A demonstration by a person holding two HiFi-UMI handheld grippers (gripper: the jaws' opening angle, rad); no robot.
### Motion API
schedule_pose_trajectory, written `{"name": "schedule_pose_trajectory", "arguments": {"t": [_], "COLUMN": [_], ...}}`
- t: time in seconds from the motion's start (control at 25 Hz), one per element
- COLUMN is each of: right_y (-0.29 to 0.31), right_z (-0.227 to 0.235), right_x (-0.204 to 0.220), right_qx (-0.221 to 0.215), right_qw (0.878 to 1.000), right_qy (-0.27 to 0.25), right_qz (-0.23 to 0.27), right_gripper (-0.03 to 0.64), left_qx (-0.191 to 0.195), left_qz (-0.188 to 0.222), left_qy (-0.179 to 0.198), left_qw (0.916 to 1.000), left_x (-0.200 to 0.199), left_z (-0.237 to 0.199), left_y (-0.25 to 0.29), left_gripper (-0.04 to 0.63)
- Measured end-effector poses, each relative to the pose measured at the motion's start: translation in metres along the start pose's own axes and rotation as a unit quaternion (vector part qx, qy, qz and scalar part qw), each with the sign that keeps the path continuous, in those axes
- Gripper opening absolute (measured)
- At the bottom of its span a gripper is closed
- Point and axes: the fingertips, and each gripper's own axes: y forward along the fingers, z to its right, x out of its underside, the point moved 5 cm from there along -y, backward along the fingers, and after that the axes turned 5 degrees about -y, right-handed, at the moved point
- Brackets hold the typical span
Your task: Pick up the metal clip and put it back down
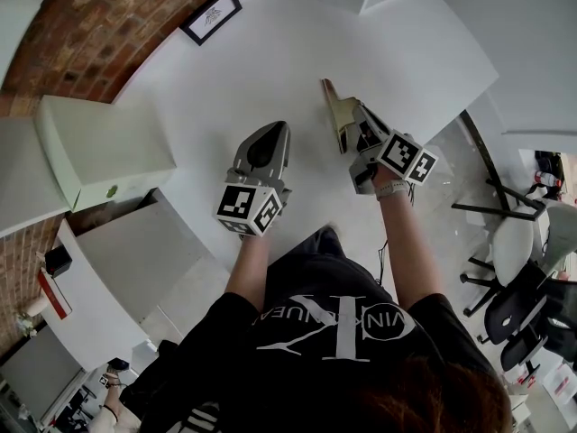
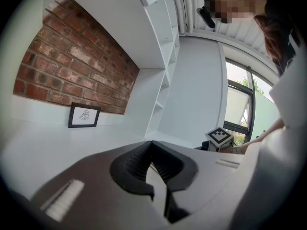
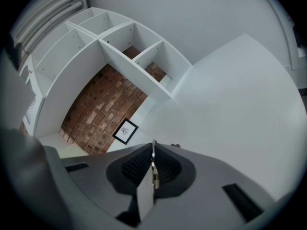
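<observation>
Presently the right claw (image 1: 353,126) is closed on the metal clip (image 1: 336,108), which projects forward from its tips over the white table (image 1: 270,52). In the right gripper view the clip (image 3: 146,191) stands edge-on between the ribbed pads, with the right claw (image 3: 152,150) pinching it flat on both faces and no gap visible on either side. The left claw (image 1: 264,142) hovers just beside it on the person's left. In its own view the left claw (image 2: 152,145) has its tips together and nothing between them, so it takes no part in the hold. Whether the clip's far end touches the table cannot be confirmed. The head view suggests it is lifted clear, so the pick-up appears done and the put-down appears to be the step in hand. To do this step well, the right claw should be lowered straight down and kept level until the clip's lower edge meets the table. The grip should be eased only after that contact, since a thin metal piece released from height is likely to bounce or skid on the smooth surface. The area below is bare, and the picture frame (image 1: 211,14) by the brick wall (image 1: 99,25) lies well apart, so no obstruction is noted. The left claw should stay aside during release.
</observation>
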Motion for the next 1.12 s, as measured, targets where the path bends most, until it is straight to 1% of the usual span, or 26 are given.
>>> {"name": "schedule_pose_trajectory", "arguments": {"t": [0.16, 0.4, 0.56, 0.72, 0.92, 1.12], "right_y": [0.0, -0.003, -0.011, -0.02, -0.036, -0.053], "right_z": [0.002, 0.002, 0.005, 0.003, -0.001, -0.011], "right_x": [0.0, 0.001, 0.001, 0.0, -0.007, -0.019], "right_qx": [0.005, 0.006, 0.015, 0.02, 0.023, 0.017], "right_qw": [1.0, 1.0, 1.0, 0.999, 0.998, 0.995], "right_qy": [0.004, -0.005, -0.008, -0.033, -0.062, -0.101], "right_qz": [-0.006, -0.013, -0.012, -0.012, 0.003, 0.019], "right_gripper": [0.026, 0.027, 0.028, 0.028, 0.028, 0.027], "left_qx": [0.002, 0.004, 0.008, 0.011, 0.005, -0.002], "left_qz": [-0.001, 0.0, 0.0, 0.0, 0.003, 0.012], "left_qy": [0.002, -0.001, -0.001, 0.003, 0.009, 0.017], "left_qw": [1.0, 1.0, 1.0, 0.9999, 0.9999, 0.9998], "left_x": [0.0, 0.002, 0.003, 0.003, 0.001, -0.006], "left_z": [0.001, 0.002, 0.007, 0.011, 0.014, 0.017], "left_y": [-0.001, -0.003, -0.005, -0.007, -0.014, -0.024], "left_gripper": [0.011, 0.011, 0.01, 0.011, 0.011, 0.011]}}
